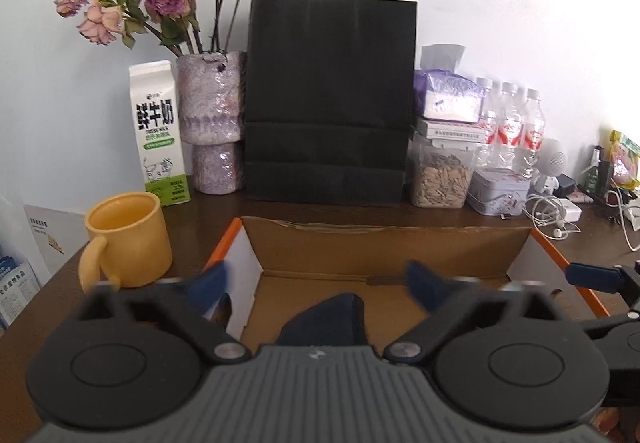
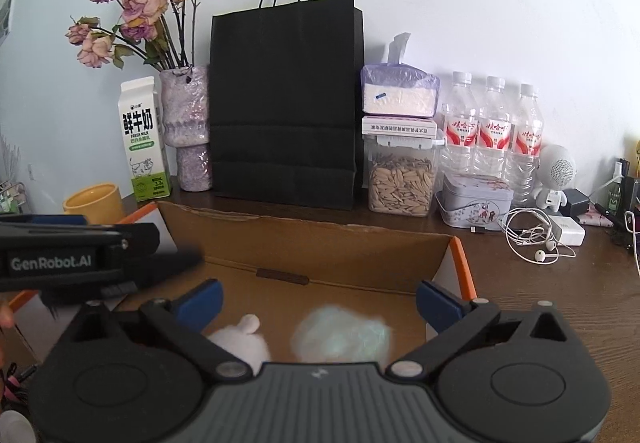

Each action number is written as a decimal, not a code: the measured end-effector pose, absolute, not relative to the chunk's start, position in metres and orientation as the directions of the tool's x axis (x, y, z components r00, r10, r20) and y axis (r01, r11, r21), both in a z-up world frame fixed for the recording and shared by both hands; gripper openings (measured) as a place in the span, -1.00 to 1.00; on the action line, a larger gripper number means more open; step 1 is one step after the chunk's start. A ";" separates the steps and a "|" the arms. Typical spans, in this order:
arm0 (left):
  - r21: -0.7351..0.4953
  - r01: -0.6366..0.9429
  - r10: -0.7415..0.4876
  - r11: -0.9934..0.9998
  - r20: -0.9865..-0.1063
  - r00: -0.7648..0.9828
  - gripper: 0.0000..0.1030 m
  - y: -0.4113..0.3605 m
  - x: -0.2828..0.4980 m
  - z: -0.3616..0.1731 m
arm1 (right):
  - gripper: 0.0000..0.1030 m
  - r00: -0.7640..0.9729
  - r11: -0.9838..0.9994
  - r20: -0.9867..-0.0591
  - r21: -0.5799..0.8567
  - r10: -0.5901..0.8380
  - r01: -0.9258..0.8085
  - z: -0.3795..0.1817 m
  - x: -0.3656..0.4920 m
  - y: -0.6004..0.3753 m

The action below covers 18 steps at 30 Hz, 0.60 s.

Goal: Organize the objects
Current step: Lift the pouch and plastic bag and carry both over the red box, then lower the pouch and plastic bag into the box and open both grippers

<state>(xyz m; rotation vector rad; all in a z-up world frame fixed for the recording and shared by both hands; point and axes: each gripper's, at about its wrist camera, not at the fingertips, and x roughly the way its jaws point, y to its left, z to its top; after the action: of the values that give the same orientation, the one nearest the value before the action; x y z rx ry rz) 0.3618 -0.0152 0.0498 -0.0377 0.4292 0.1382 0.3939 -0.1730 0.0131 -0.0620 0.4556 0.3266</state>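
Note:
An open cardboard box (image 1: 384,251) with orange edges lies on the brown desk in front of both grippers. My left gripper (image 1: 318,283) hangs open over its left half, above a dark blue object (image 1: 328,319) lying inside, and the pads touch nothing. In the right wrist view my right gripper (image 2: 318,303) is open over the same box (image 2: 320,255). Below it lie a white fluffy item (image 2: 244,339) and a pale, blurred fluffy item (image 2: 342,335), neither gripped. A blue finger (image 1: 592,275) of the right gripper shows at the left wrist view's right edge.
A yellow mug (image 1: 128,239) stands left of the box. Along the wall are a milk carton (image 1: 160,135), a vase of dried roses (image 1: 212,123), a black paper bag (image 1: 328,99), a seed jar (image 1: 440,175), a tin (image 1: 500,191), water bottles (image 1: 512,127) and earphones (image 2: 532,239).

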 end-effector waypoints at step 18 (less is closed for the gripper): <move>-0.013 -0.129 0.110 0.992 -0.437 0.893 1.00 -0.016 0.361 0.048 | 1.00 0.849 0.946 -0.438 0.012 0.296 -0.323 0.015 0.387 -0.174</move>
<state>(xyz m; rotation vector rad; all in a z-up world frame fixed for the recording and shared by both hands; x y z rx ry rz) 0.3610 -0.0164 0.0478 -0.0424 0.4510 0.1236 0.3872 -0.1738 0.0147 -0.0626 0.4514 0.3265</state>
